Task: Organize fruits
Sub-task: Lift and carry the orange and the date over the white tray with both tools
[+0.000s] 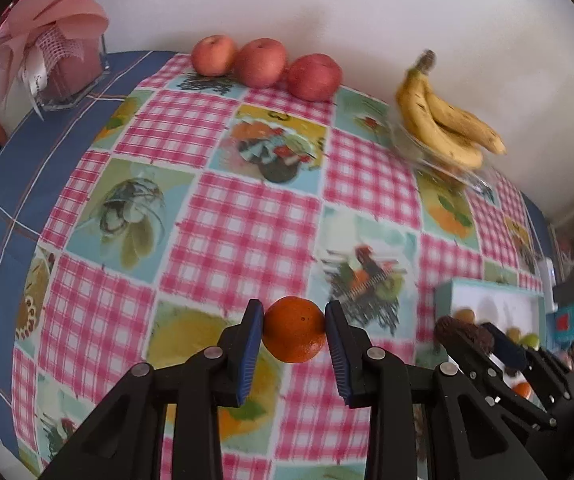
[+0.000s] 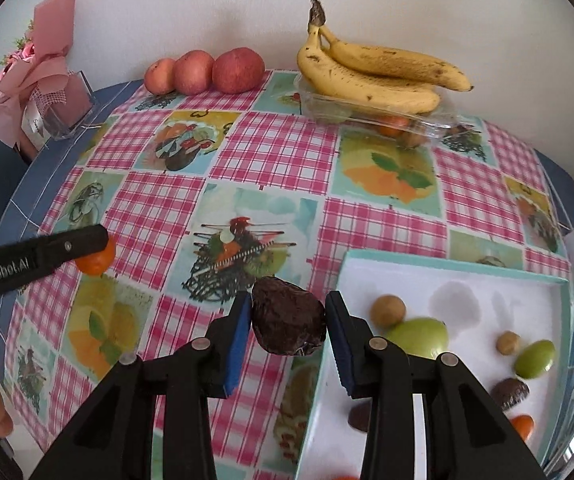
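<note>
Nearest, the right gripper (image 2: 288,322) clamps a dark wrinkled fruit (image 2: 288,322) between its blue pads, held above the checked tablecloth (image 2: 247,168) just left of the white tray (image 2: 467,276). The left gripper (image 1: 294,330) pinches a small orange (image 1: 294,330) the same way, over the near left part of the cloth. The tray, near right, holds two green fruits (image 2: 423,336), small tan balls, dark pieces and an orange one. At the far edge by the wall, bananas (image 2: 379,74) lie on a clear plastic box (image 2: 367,114), with three apples (image 2: 207,70) in a row to their left. A pink bouquet (image 2: 43,68) stands far left.
</note>
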`<state>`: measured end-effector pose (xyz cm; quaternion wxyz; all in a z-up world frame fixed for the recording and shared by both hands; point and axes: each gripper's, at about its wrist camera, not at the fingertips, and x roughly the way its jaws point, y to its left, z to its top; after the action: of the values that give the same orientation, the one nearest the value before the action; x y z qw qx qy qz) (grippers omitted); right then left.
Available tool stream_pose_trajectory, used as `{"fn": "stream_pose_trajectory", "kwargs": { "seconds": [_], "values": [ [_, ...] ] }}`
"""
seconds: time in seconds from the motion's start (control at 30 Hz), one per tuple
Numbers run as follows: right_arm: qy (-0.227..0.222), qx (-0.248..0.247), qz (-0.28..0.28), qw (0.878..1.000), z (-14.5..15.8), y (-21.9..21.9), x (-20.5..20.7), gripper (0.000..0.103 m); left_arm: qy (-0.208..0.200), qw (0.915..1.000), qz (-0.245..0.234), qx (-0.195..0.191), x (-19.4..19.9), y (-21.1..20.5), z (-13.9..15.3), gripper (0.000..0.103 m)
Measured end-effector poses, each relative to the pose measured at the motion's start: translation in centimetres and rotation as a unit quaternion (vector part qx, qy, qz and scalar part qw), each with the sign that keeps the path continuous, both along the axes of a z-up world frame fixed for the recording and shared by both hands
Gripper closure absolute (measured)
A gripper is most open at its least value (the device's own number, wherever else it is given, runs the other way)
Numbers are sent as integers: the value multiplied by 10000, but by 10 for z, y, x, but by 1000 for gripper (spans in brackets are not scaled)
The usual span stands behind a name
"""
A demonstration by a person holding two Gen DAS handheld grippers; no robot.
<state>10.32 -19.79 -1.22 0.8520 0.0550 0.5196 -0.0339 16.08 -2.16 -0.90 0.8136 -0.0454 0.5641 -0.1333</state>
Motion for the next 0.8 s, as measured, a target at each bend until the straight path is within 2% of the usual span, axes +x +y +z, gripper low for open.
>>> {"fn": "stream_pose_trajectory", "kwargs": {
  "seconds": [0.27, 0.5, 0.8],
  "values": [
    [-80, -62, -145, 9998, 13, -1, -30, 63, -285, 9995, -141, 65, -28, -9, 18, 69],
    [-236, 58, -301, 9993, 19, -12, -53, 63, -325, 9988, -350, 79, -46, -25, 19, 69],
    [-182, 118, -901, 9957, 11, -65, -78, 63, -257, 9949, -973, -83, -65, -72, 19, 69]
  ]
}}
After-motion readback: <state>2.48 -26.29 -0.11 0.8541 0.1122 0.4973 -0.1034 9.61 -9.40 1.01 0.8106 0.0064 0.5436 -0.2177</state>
